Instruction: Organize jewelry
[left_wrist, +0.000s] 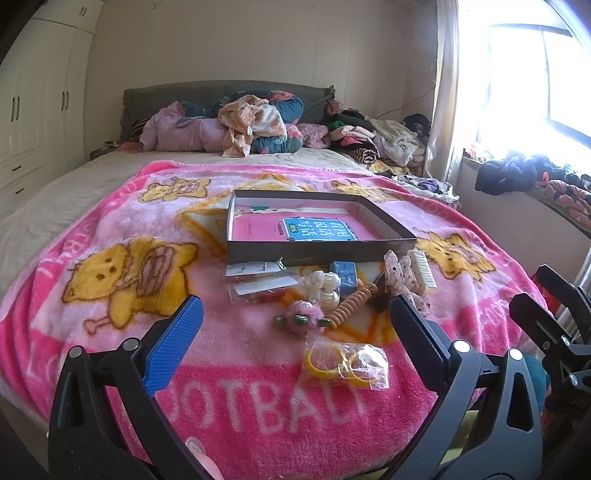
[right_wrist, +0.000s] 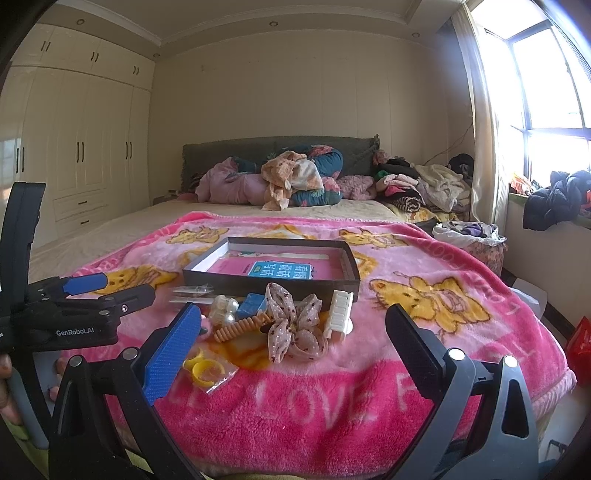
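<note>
A shallow dark box (left_wrist: 317, 249) (right_wrist: 269, 282) with a pink book inside lies on the pink blanket. In front of it lies a jumble of accessories: a clear bag of yellow rings (left_wrist: 345, 363) (right_wrist: 207, 369), an orange coil tie (left_wrist: 351, 304) (right_wrist: 240, 326), a fuzzy pink clip (left_wrist: 304, 314), a dotted fabric bow (right_wrist: 295, 328), a white comb clip (left_wrist: 423, 271) (right_wrist: 340, 310), a blue block (left_wrist: 343, 273) and small clear packets (left_wrist: 258, 282). My left gripper (left_wrist: 295, 325) is open above the pile. My right gripper (right_wrist: 291, 336) is open around the bow's near side. Both are empty.
The pink cartoon blanket (left_wrist: 110, 295) covers the bed's near end. Piled clothes and pillows (left_wrist: 255, 125) sit at the headboard. A wardrobe (right_wrist: 85, 155) stands left, a window sill with clothes (left_wrist: 535, 177) right. The left gripper shows at the right wrist view's left edge (right_wrist: 85, 295).
</note>
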